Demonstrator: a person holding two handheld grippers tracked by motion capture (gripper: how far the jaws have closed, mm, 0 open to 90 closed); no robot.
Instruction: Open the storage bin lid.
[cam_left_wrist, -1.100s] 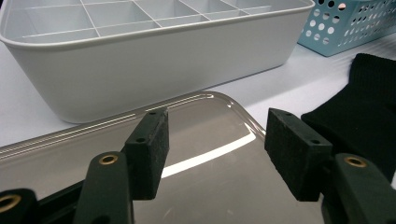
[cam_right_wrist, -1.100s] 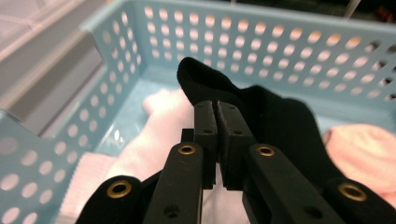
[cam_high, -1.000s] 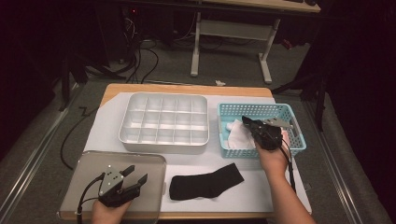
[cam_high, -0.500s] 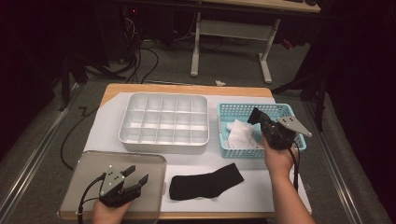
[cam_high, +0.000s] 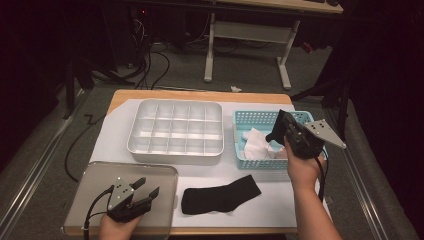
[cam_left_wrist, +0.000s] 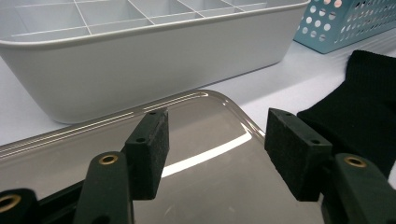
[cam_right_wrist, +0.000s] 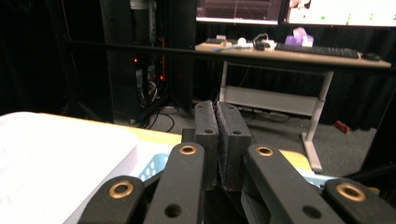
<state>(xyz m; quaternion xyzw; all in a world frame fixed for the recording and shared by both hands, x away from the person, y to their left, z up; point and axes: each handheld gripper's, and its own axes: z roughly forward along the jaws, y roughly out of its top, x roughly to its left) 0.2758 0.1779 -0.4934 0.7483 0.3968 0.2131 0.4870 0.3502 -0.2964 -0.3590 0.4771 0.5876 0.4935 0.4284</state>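
Observation:
My right gripper (cam_high: 280, 120) is shut and raised above the blue basket (cam_high: 250, 117), pointing level toward the far side of the room. In the right gripper view its pads (cam_right_wrist: 205, 121) press together and I see nothing between them. A white cloth (cam_high: 257, 142) lies in the basket. A black sock (cam_high: 220, 195) lies flat on the white table cover near the front edge. My left gripper (cam_high: 147, 186) rests open and empty over a clear shiny tray (cam_high: 100, 172) at the front left. The left gripper (cam_left_wrist: 215, 140) faces the grey divided tray (cam_left_wrist: 140, 65), with the sock (cam_left_wrist: 364, 107) to its right.
The grey divided tray (cam_high: 175, 150) with several empty cells sits mid-table, left of the basket. The basket's corner (cam_left_wrist: 345, 23) lies beyond the sock. Across the floor stands a desk (cam_right_wrist: 289, 49) with monitors, beside dark racks and cables.
My right gripper has lifted up out of the basket, staying shut, and tilted toward level. The white cloth stays in the basket. The left gripper has not moved.

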